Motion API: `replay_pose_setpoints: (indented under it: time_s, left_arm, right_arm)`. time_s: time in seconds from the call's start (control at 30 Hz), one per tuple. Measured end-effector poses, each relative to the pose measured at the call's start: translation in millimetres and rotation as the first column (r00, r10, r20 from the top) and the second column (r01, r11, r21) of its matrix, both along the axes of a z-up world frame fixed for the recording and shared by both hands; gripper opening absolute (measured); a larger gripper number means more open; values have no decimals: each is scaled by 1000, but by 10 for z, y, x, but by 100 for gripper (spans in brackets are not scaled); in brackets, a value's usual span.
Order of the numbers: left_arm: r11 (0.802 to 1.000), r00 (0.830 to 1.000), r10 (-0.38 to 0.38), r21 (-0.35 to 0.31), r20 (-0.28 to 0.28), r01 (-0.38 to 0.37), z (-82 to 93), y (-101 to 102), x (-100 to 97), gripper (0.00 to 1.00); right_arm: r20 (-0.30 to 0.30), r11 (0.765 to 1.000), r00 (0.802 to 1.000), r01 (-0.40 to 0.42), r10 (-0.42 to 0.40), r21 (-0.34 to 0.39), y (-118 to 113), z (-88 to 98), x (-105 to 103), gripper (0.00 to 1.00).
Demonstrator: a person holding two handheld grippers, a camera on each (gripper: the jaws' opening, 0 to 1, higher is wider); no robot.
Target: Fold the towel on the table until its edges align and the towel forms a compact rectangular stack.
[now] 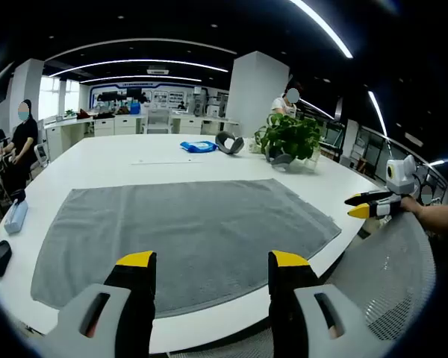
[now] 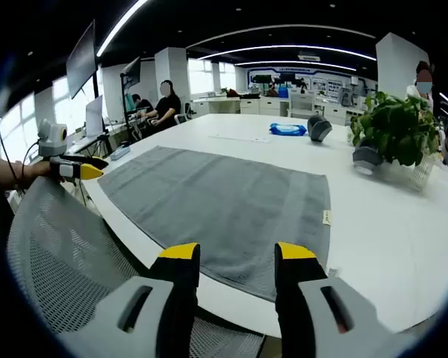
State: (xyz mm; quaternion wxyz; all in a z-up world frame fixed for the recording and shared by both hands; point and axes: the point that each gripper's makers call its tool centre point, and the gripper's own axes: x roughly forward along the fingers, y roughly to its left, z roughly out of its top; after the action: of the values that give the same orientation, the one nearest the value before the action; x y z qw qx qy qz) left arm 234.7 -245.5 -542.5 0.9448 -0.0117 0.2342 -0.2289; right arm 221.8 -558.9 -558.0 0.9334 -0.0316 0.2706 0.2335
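Observation:
A grey towel (image 1: 187, 231) (image 2: 224, 201) lies spread flat on the white table (image 1: 119, 160) (image 2: 388, 224), with a small tag at one corner. My left gripper (image 1: 210, 261) hovers open over the towel's near edge, nothing between its jaws. The right gripper (image 2: 230, 253) is open too, above the towel's near corner by the table edge. From the left gripper view, the right gripper (image 1: 362, 205) appears at the far right, off the table. In the right gripper view the left gripper (image 2: 78, 168) appears at the far left, held by a hand.
A potted plant (image 1: 291, 138) (image 2: 396, 130), a blue packet (image 1: 198, 146) (image 2: 287, 129) and a dark headset (image 1: 229, 142) (image 2: 319, 128) sit beyond the towel. A mesh chair back (image 2: 60, 253) (image 1: 388, 276) stands before the table. A small case (image 1: 15, 216) and a dark object (image 1: 0, 257) lie at the left edge. People stand nearby.

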Motion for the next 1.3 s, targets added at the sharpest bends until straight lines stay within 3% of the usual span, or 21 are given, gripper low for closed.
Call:
replay_pose_setpoints:
  time_s: [0.13, 0.27, 0.5, 0.63, 0.73, 0.87, 0.9, 1.0, 1.17, 1.3]
  left_arm:
    - [1000, 1000, -10, -2, -6, 10, -4, -22, -7, 62]
    - [1000, 1000, -19, -9, -21, 19, -16, -43, -15, 61]
    - [999, 1000, -15, -33, -25, 15, 30, -64, 10, 59]
    - [1000, 998, -19, -19, -54, 18, -16, -64, 5, 58]
    - [1000, 998, -8, -22, -56, 7, -28, -31, 11, 57]
    - [999, 999, 15, -34, -37, -16, -3, 22, 33, 55]
    - [999, 999, 13, -32, -38, -14, -10, 20, 31, 56]
    - [999, 998, 30, 21, -51, -29, -93, 98, 32, 55]
    - [996, 996, 89, -14, -20, -90, -17, 138, 52, 56]
    - [999, 997, 51, 16, -53, -50, -75, 53, 15, 56]
  right_arm:
    - [-6, 1000, 1000, 13, -13, -1, -31, -5, -10, 37]
    - [-79, 997, 994, 74, -76, -21, -140, -121, -33, 39]
    - [-110, 990, 986, 113, -122, -86, -248, -178, -46, 40]
    - [-120, 989, 986, 108, -119, -99, -235, -199, -54, 40]
    - [-137, 993, 988, 57, -70, -100, -159, -230, -71, 40]
    - [-204, 985, 977, -86, 54, -151, -16, -351, -175, 35]
    - [-204, 981, 975, -115, 82, -157, 17, -355, -189, 34]
    - [-128, 974, 973, -207, 194, -95, 240, -241, -183, 34]
    - [-156, 965, 959, -252, 238, -76, 280, -275, -245, 27]
    - [-159, 956, 948, -288, 276, -59, 345, -269, -275, 27]
